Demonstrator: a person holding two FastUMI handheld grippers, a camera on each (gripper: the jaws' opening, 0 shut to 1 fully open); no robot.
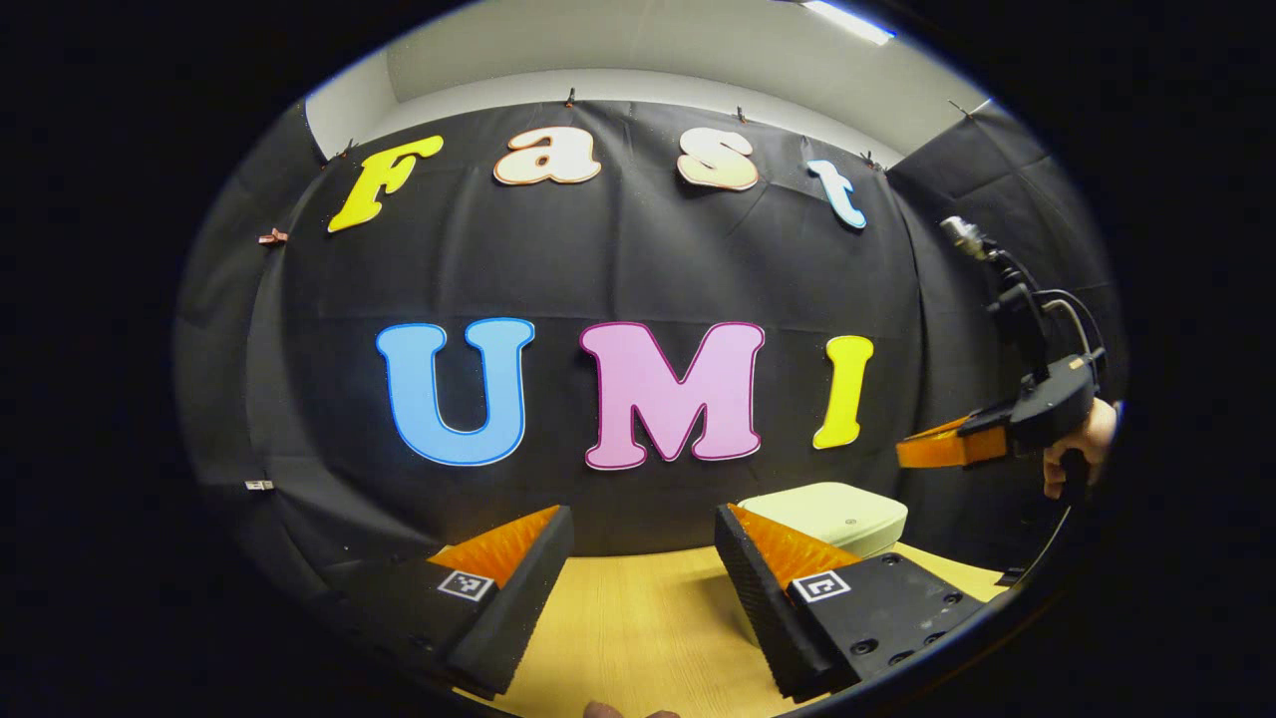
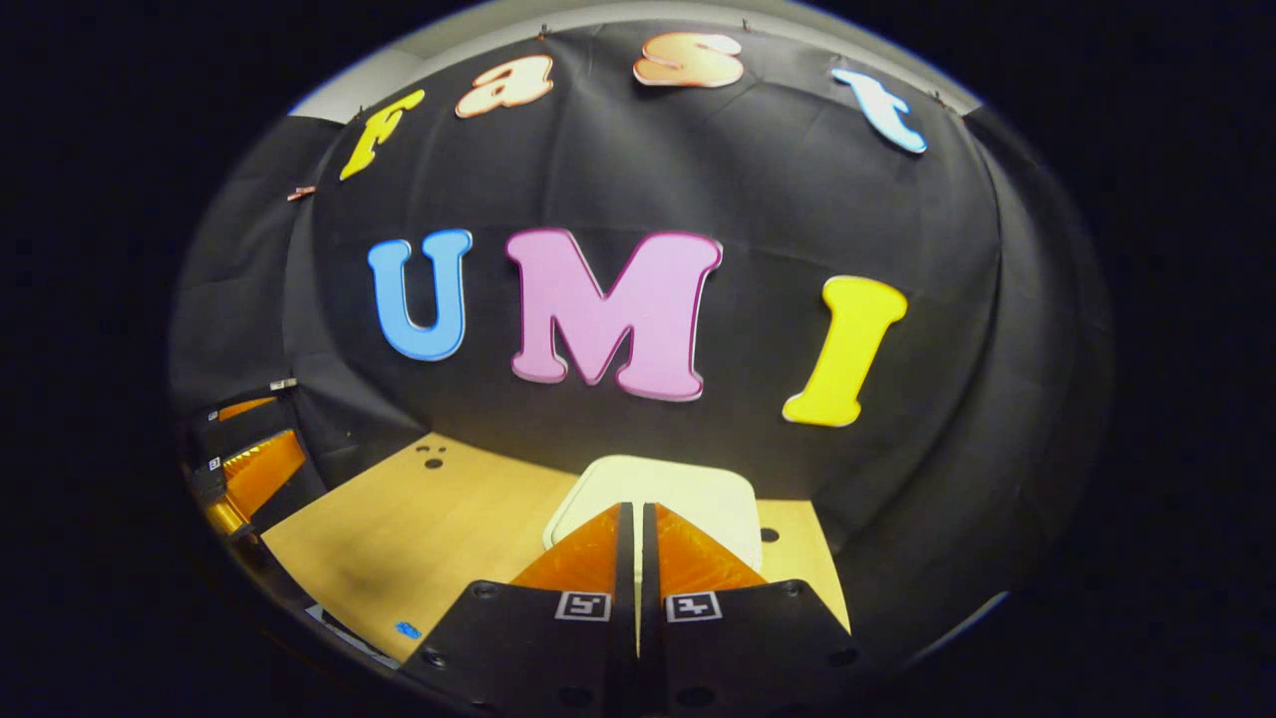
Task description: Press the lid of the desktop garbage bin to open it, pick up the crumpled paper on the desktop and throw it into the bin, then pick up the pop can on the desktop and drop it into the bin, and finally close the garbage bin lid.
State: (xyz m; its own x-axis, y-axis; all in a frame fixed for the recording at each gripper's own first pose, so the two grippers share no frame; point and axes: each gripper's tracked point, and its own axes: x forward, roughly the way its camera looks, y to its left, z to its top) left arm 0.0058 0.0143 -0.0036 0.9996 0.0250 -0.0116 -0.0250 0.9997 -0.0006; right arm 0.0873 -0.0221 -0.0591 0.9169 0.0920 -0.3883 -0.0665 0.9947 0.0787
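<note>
A light wooden surface (image 2: 419, 538) is stretching across the lower part of both views, its grain running pale and even. Near its far edge, in the right gripper view, small dark round holes (image 2: 432, 463) are showing in the wood, and another hole (image 2: 769, 536) is sitting farther right. A small blue mark (image 2: 407, 630) is lying near the front edge. Black cloth (image 1: 638, 269) is hanging behind as the booth's wall, clipped along its top. Above it, a pale ceiling (image 1: 618, 45) is carrying a lit strip light (image 1: 847, 20).

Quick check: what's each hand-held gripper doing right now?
Left hand-held gripper: open, holding nothing.
Right hand-held gripper: closed, holding nothing, above the bin lid.
</note>
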